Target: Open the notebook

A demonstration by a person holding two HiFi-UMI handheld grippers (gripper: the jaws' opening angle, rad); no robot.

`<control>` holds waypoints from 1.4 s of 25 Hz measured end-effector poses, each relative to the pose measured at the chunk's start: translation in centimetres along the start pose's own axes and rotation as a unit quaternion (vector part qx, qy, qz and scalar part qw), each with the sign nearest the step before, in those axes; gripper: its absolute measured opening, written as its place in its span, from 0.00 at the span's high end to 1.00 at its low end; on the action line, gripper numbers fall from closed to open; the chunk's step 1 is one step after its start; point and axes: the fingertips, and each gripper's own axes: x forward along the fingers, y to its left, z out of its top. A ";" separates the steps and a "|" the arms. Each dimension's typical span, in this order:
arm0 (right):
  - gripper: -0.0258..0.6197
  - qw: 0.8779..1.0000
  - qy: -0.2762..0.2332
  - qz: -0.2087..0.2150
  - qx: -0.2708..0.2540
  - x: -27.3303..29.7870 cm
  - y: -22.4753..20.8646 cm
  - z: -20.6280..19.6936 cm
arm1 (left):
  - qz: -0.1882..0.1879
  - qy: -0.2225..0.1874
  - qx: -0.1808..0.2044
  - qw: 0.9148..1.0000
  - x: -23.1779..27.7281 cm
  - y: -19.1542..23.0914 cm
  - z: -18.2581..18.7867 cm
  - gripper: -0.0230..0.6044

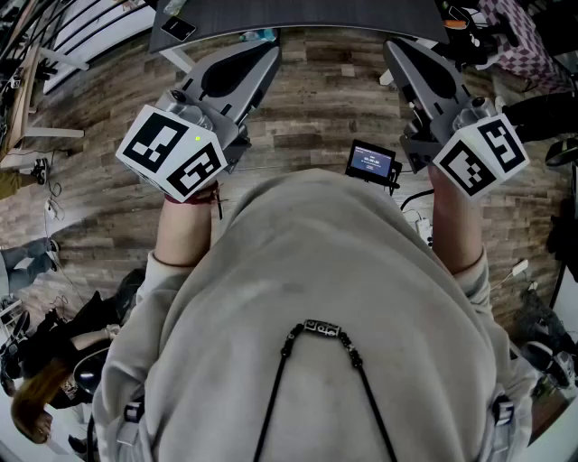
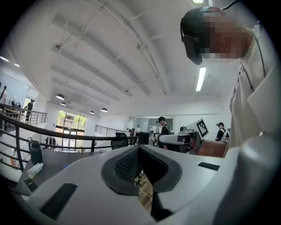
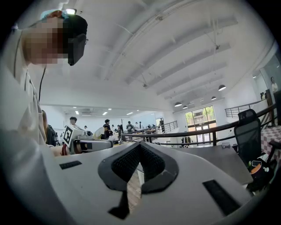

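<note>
No notebook shows in any view. In the head view I hold both grippers level in front of my chest, above the wooden floor [image 1: 307,99]. The left gripper [image 1: 262,56] has its jaws together with nothing between them; the left gripper view shows the left gripper [image 2: 138,150] with its dark pads meeting. The right gripper [image 1: 397,52] is shut and empty too, and in its own view the right gripper [image 3: 139,148] has its pads touching at the tip. Each gripper sees the other from the side.
A dark grey table [image 1: 316,13] lies just beyond the gripper tips, with a flat dark item [image 1: 176,27] on its left corner. A small black device with a lit screen [image 1: 372,161] sits by my right arm. Cables and bags lie on the floor around me. People stand far off in the hall.
</note>
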 end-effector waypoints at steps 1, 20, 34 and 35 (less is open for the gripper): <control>0.94 1.000 0.000 0.001 0.000 0.0 0.0 0.0 | 0.000 0.000 0.000 1.000 0.0 0.0 0.0 0.96; 0.94 0.997 0.014 0.046 0.060 -0.2 -2.9 -1.5 | -0.007 0.048 0.010 0.999 3.0 -0.1 -2.0 0.96; 0.94 0.991 0.016 0.072 0.111 -2.8 -6.0 -3.5 | -0.024 0.054 -0.031 0.998 5.6 -2.0 -2.9 0.96; 0.94 0.991 0.018 0.074 0.110 -2.8 -6.0 -3.6 | -0.018 0.044 -0.040 0.998 5.4 -1.6 -2.8 0.96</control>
